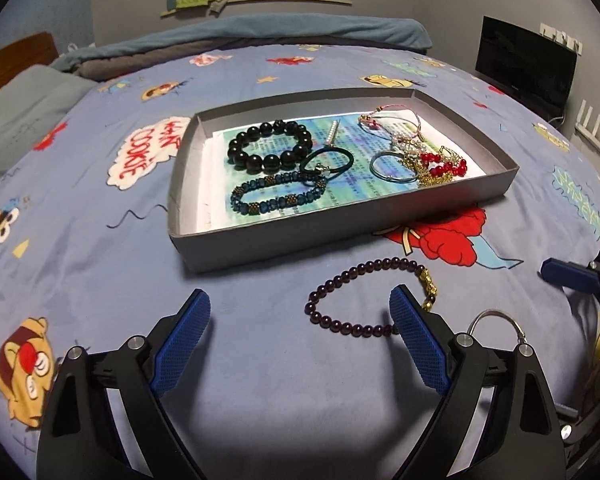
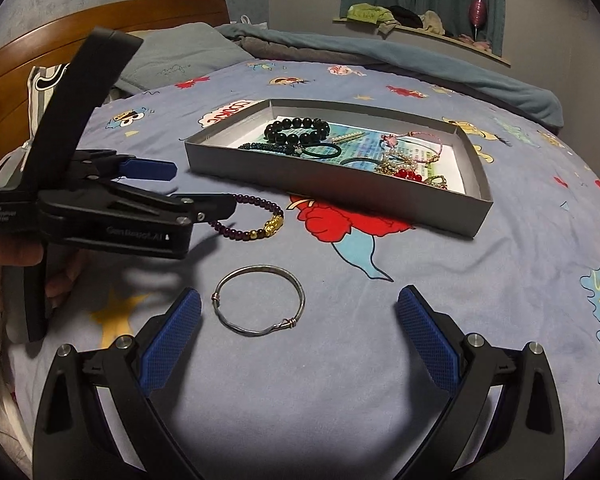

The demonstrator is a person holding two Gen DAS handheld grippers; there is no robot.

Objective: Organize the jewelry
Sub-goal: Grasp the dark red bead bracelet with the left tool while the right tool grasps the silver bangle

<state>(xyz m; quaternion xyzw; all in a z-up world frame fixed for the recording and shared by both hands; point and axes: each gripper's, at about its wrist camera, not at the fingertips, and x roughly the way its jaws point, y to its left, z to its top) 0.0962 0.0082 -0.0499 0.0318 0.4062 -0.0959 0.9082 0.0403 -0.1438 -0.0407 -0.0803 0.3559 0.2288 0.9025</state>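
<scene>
A grey shallow box (image 1: 340, 222) (image 2: 332, 188) on the bed holds several bracelets, hair ties and chains, among them a black bead bracelet (image 1: 270, 144) and a blue bead bracelet (image 1: 272, 196). A dark purple bead bracelet with a gold charm (image 1: 364, 298) (image 2: 256, 224) lies on the bedspread in front of the box. My left gripper (image 1: 300, 312) is open, its right finger resting over that bracelet's near side. A silver wire bangle (image 2: 258, 300) (image 1: 500, 322) lies nearer. My right gripper (image 2: 298, 312) is open and empty, the bangle just ahead of its left finger.
The bedspread (image 1: 100, 280) is blue with cartoon prints. Pillows (image 1: 24, 120) and a rolled blanket (image 1: 260, 34) lie at the bed's far side, with a wooden headboard (image 2: 100, 40). A black monitor (image 1: 524, 68) stands at the right.
</scene>
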